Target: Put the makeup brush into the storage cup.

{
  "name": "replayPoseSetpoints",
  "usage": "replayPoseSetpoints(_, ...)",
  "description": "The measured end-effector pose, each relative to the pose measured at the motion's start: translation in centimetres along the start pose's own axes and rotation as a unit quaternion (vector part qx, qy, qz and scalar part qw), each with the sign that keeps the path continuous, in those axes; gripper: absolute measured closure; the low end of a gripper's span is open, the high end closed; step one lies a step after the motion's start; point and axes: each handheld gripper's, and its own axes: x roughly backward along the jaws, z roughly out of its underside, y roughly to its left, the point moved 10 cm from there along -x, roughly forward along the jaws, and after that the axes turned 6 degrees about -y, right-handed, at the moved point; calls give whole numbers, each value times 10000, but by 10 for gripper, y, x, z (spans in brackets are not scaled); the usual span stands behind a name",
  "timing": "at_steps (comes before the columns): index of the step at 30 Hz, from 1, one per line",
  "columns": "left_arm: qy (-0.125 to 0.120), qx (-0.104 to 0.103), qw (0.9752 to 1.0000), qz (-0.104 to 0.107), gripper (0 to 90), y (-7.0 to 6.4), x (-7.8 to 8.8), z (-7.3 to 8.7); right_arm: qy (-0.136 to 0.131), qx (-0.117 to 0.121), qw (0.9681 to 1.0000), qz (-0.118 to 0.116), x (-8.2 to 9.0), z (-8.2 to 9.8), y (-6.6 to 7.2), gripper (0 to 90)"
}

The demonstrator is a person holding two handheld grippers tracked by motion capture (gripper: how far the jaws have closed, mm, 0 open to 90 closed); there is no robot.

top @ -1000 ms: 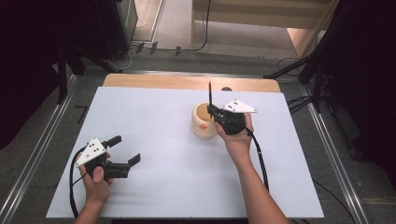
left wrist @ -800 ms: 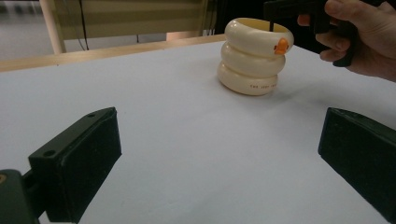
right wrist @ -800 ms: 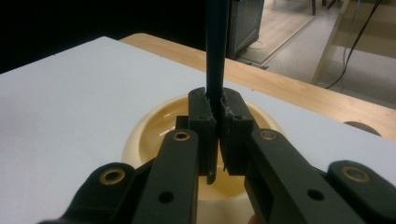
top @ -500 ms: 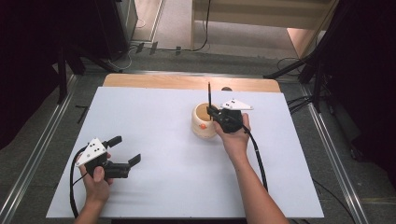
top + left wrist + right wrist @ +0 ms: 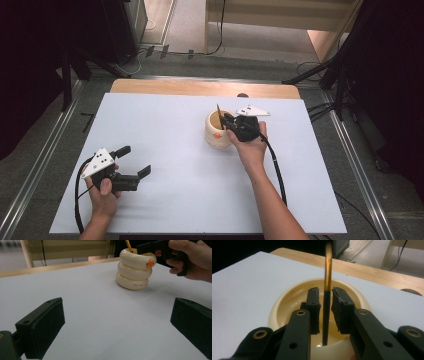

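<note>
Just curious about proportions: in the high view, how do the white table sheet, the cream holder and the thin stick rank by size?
1. White table sheet
2. Cream holder
3. Thin stick, by far the slimmest

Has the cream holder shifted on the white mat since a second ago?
No. The cream holder sits in the same spot relative to the wooden table edge.

Glossy cream ceramic-looking cup [image 5: 135, 270]
</note>
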Motion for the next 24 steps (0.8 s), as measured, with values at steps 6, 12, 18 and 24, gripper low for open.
replayPoseSetpoints(6, -22, -7, 10000, -18, 0, 1, 0, -1, -131, -71, 9999, 36, 6, -5, -1, 677)
replayPoseSetpoints(12, -47, 10, 10000, -25, 0, 0, 0, -1, -318, -99, 9994, 94, 17, -9, -4, 429)
replayPoseSetpoints(18, -47, 17, 10000, -7, 0, -1, 0, -1, -449, -48, 9987, 223, 28, -8, -11, 211)
replayPoseSetpoints(24, -37, 7, 10000, -5, 0, -1, 0, -1, -586, -11, 9982, 134, 40, -9, -12, 42)
